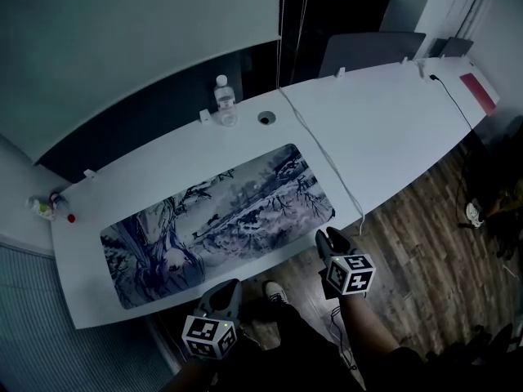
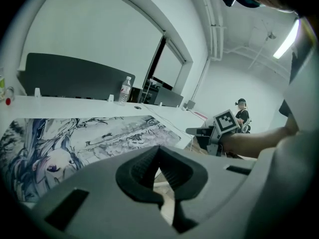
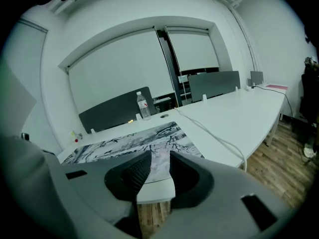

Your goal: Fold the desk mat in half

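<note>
The desk mat (image 1: 221,215), printed with a blue-grey drawing, lies flat and unfolded along the near side of the white desk (image 1: 384,121). It also shows in the left gripper view (image 2: 89,133) and the right gripper view (image 3: 134,143). My left gripper (image 1: 226,291) hangs just off the desk's front edge near the mat's middle, its tips together and nothing between them (image 2: 159,151). My right gripper (image 1: 325,237) sits in front of the mat's near right corner. Its jaws stand apart with a gap and hold nothing (image 3: 159,158). Neither gripper touches the mat.
A water bottle (image 1: 225,100) stands behind the mat beside a round cable hole (image 1: 266,118). A white cable (image 1: 327,162) runs across the desk past the mat's right end. Small items (image 1: 45,208) sit at the far left corner. Wood floor (image 1: 433,243) lies to the right.
</note>
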The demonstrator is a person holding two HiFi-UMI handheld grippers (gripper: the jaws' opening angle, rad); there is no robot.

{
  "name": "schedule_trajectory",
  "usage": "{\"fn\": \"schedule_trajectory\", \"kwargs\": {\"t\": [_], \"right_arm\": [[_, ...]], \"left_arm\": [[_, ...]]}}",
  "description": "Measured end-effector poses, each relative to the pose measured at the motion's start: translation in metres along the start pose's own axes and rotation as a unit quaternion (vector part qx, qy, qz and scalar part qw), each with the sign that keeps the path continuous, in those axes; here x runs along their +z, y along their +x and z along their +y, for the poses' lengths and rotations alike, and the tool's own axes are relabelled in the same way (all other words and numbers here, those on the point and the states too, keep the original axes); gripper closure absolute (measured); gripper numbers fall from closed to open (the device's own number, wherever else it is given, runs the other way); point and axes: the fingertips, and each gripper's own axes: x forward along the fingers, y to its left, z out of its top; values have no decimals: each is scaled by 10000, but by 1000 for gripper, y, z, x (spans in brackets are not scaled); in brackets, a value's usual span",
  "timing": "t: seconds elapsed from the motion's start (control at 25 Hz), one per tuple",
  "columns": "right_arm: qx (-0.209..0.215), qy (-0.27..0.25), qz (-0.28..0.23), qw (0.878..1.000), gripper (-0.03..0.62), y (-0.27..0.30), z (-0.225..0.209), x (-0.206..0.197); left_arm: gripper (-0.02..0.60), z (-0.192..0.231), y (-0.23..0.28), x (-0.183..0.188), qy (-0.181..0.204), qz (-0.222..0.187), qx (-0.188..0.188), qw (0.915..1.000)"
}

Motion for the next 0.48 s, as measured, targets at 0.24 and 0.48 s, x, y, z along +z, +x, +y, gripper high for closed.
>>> {"fn": "schedule_trajectory", "kwargs": {"t": [0.24,0.48], "right_arm": [[-154,75,283,9995,433,22,-35,-8],[-334,-32,613,9976,370,44,-63,-17]], "left_arm": [[575,-6,17,-3,-110,107,42,9999],[575,-8,25,-6,-231,156,139,9995]]}}
